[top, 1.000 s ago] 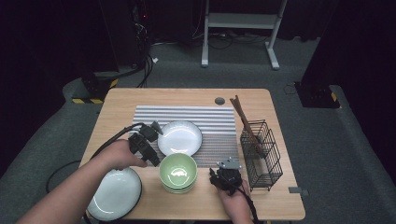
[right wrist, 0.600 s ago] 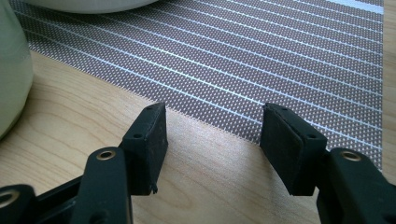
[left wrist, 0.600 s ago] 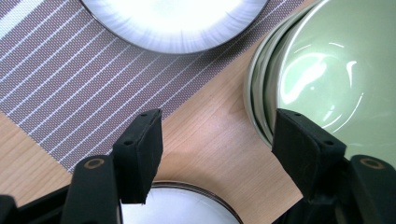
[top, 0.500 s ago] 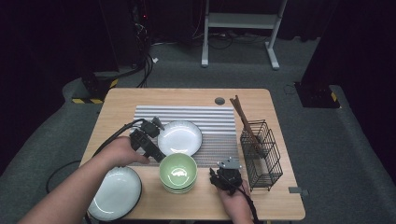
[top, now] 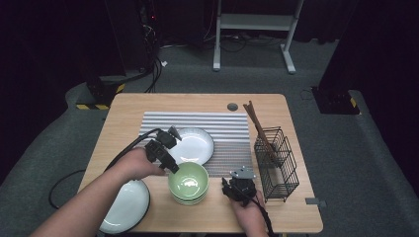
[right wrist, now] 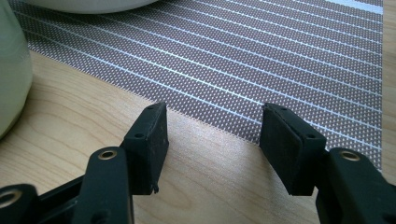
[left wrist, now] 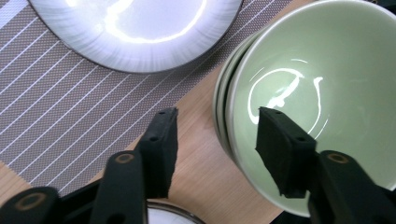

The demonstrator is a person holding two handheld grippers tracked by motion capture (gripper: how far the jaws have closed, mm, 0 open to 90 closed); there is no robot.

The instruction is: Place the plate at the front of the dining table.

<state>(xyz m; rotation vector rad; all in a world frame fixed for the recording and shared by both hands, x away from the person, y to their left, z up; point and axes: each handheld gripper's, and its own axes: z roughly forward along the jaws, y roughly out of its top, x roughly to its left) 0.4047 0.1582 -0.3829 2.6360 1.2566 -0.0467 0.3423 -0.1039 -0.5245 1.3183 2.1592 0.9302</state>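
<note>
I've got the left gripper [left wrist: 212, 140] straddling the near rim of the green bowls [left wrist: 322, 93], one finger [left wrist: 161, 144] outside over bare wood, the other finger [left wrist: 285, 149] inside the top bowl. The fingers have just been closing, and the rim sits between them, but I see a gap on both sides, so the pads aren't pressing yet. About half open, nothing held.

The bowls are nested in a stack, just ahead of my left fingers and to their right, sitting on the surface [top: 296, 217] at the front edge of the striped mat [top: 227, 133]. I'd judge a rim pinch makes sense here: it should lift the top bowl off the stack without dragging the ones under it.

Beyond my left fingers, up on the mat, lies the white plate [top: 193, 144], probably where a place setting is being laid out. A second plate [top: 126, 205] sits behind the left hand [top: 138, 165], near the surface's front corner.

The right gripper [right wrist: 212, 140] rests low over the wood with its fingers moderately open and empty, the mat's edge just past the tips. In the high view it's parked between the bowl stack and the wire basket [top: 276, 165] with chopsticks [top: 259, 128], out of the way.
</note>
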